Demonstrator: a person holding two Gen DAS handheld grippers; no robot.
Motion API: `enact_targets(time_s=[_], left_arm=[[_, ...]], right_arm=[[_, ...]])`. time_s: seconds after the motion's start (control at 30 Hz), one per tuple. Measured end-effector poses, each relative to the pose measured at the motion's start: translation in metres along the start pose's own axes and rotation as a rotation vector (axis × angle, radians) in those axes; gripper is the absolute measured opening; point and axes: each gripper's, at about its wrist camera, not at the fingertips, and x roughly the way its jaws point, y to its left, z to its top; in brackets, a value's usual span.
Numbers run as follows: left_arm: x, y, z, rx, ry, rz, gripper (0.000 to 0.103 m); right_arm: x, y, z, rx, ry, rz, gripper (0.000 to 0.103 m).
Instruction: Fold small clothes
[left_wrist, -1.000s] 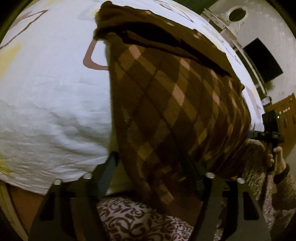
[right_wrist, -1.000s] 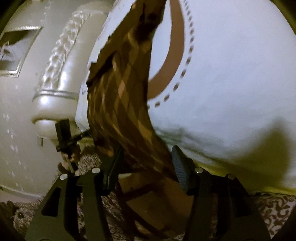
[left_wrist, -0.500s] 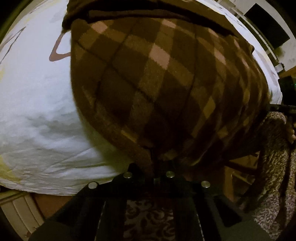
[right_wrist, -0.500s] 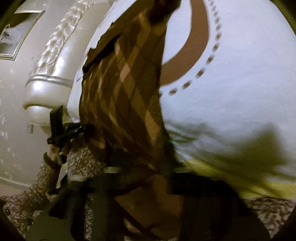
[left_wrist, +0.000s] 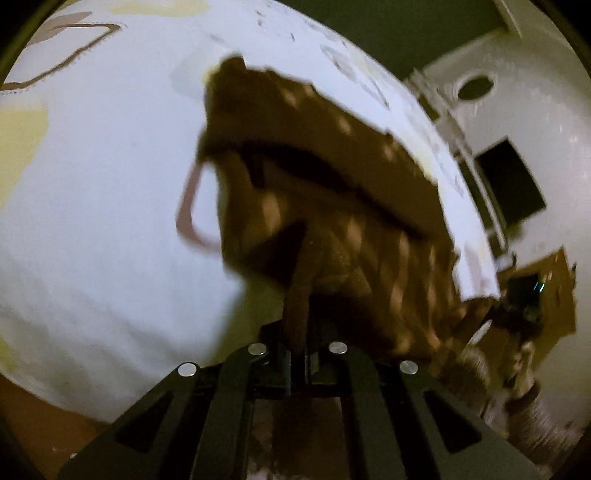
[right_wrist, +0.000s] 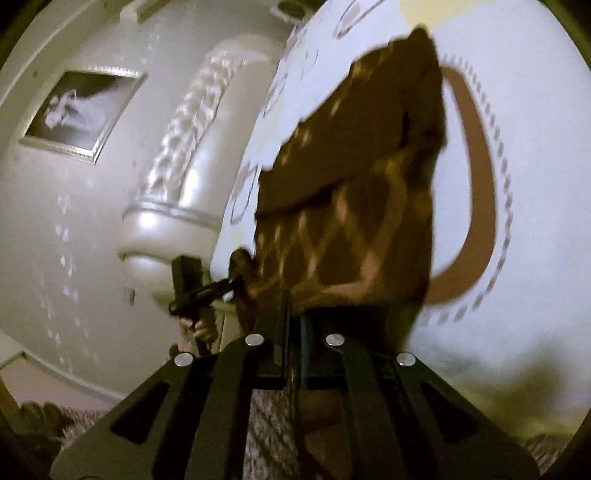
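A small brown garment (left_wrist: 332, 192) with a tan diamond check lies across the white bedsheet (left_wrist: 103, 206), its near hem raised off the bed edge. My left gripper (left_wrist: 295, 332) is shut on one near corner of that hem, cloth bunched between the pads. In the right wrist view the same garment (right_wrist: 362, 206) stretches away over the sheet (right_wrist: 535, 184), and my right gripper (right_wrist: 293, 317) is shut on the other near corner. Each view shows the opposite gripper at the far end of the hem: the right gripper's body (left_wrist: 524, 295) and the left gripper's body (right_wrist: 192, 284).
A padded pearl-white headboard (right_wrist: 177, 177) and a framed picture (right_wrist: 81, 114) stand left of the bed in the right wrist view. A white cabinet with a dark screen (left_wrist: 509, 184) is beyond the bed. Patterned sleeves (left_wrist: 517, 417) and patterned carpet (right_wrist: 269, 424) show below.
Both grippers went from open around the hem to shut on it. They have since lifted the near edge, so the garment now rises off the bed and looks farther away.
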Motion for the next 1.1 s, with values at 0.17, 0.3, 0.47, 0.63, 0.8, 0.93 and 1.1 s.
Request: enact_targets(time_s=[0.17, 0.3, 0.47, 0.63, 0.8, 0.93, 1.1], left_arm=[[0.022, 0.001, 0.039, -0.028, -0.022, 0.036, 0.004], [0.045, 0.006, 0.051, -0.063, 0.001, 0.055, 0.004], [0.035, 0.012, 0.046, -0.055, -0.005, 0.003, 0.006], [-0.001, 0.027, 0.027, -0.086, -0.055, -0.038, 0.028], [-0.018, 0.035, -0.008, -0.065, -0.03, -0.064, 0.037], [-0.008, 0.032, -0.034, -0.027, 0.027, -0.038, 0.037], [0.0, 0.035, -0.042, -0.039, 0.034, -0.056, 0.04]], right_arm=[[0.006, -0.034, 0.033, 0.07, -0.071, -0.03, 0.004], [0.014, -0.066, 0.043, 0.147, -0.101, -0.051, 0.004], [0.014, -0.076, 0.038, 0.185, -0.098, -0.02, 0.008], [-0.014, -0.069, 0.031, 0.183, -0.135, 0.002, 0.04], [-0.028, -0.059, 0.008, 0.157, -0.069, -0.027, 0.043], [-0.021, -0.059, -0.012, 0.157, 0.005, -0.052, 0.045], [-0.011, -0.063, -0.027, 0.175, 0.048, -0.035, 0.045]])
